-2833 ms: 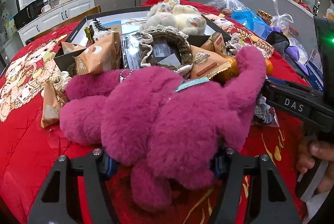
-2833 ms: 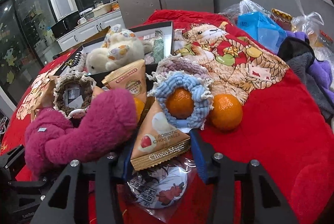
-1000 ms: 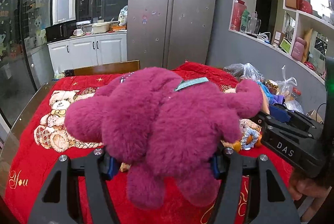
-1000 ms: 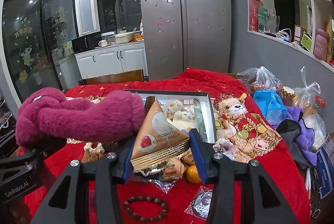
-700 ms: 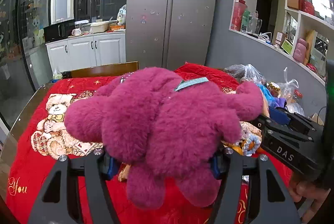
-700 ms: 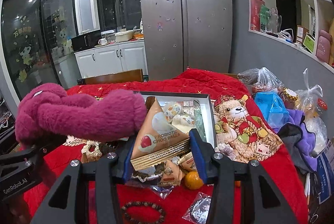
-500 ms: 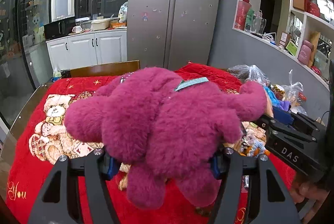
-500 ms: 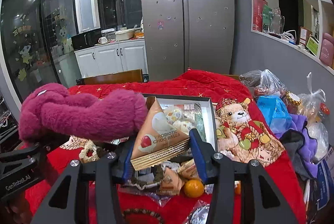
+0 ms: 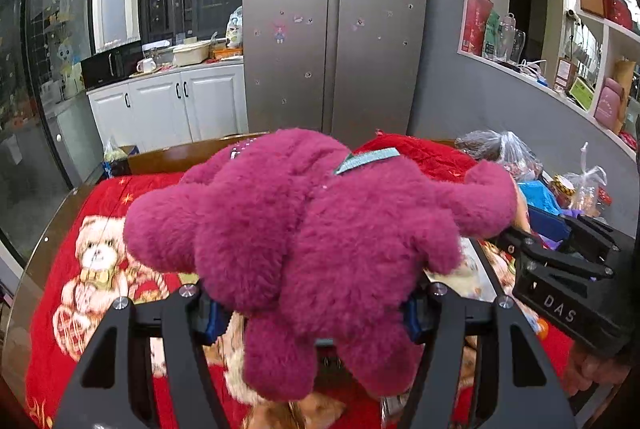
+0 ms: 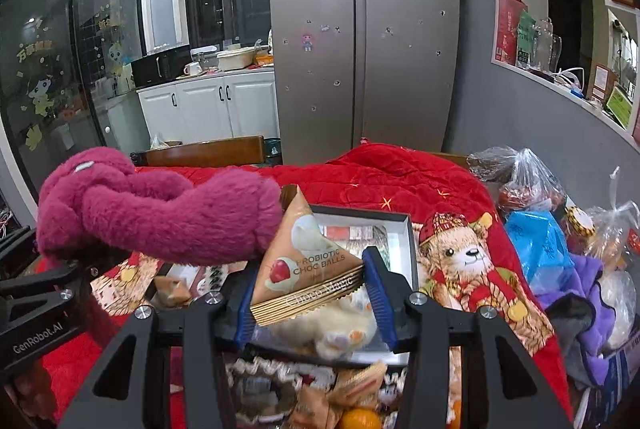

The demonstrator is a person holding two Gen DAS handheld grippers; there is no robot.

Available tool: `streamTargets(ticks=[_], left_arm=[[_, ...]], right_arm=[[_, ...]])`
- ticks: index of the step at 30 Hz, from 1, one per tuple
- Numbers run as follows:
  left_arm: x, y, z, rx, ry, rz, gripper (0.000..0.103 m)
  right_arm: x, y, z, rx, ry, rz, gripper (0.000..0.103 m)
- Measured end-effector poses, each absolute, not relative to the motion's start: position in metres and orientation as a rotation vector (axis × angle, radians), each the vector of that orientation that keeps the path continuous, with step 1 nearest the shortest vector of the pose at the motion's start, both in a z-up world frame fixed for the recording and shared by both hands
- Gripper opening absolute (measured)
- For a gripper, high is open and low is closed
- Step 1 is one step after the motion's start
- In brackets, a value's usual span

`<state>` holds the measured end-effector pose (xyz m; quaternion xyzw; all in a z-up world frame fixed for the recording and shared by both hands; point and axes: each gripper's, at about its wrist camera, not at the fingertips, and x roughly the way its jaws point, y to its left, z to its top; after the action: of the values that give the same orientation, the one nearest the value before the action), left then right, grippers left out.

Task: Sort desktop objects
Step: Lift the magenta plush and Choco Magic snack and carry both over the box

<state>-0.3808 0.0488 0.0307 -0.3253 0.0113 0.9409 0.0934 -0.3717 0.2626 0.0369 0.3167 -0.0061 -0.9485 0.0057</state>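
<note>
The magenta plush toy [image 9: 304, 241] hangs above the red blanket [image 9: 60, 229], clamped between the blue pads of the left gripper [image 9: 312, 313]. The left wrist view is mostly filled by its fur, hiding the table behind it. Only the right wrist view shows the open box [image 10: 404, 245] with a cream plush [image 10: 344, 325] inside, and the right gripper [image 10: 314, 293] pinching a triangular choc balls packet [image 10: 308, 265] over it, the magenta toy's arm just beside the packet. Snack packets [image 10: 320, 397] lie blurred below.
</note>
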Motion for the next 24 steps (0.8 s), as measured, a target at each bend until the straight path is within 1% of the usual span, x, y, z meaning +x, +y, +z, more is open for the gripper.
streamTargets(ticks=[5, 12, 19, 24], left_arm=[[-0.420, 0.056, 0.027, -0.973, 0.025, 2.782, 0.066], [-0.468, 0.064, 0.003, -0.985, 0.033, 2.822, 0.066], [-0.484, 0.070, -0.023, -1.042, 0.035, 2.788, 0.066], [-0.482, 0.069, -0.031, -1.059, 0.035, 2.783, 0.066]], right_arm=[[-0.402, 0.267, 0.032, 1.016, 0.000, -2.964, 0.048], [-0.448, 0.273, 0.017, 1.059, 0.019, -2.950, 0.048], [-0.476, 0.281, -0.018, 1.157, -0.021, -2.911, 0.048], [-0.477, 0.281, -0.025, 1.180, -0.006, -2.909, 0.048]])
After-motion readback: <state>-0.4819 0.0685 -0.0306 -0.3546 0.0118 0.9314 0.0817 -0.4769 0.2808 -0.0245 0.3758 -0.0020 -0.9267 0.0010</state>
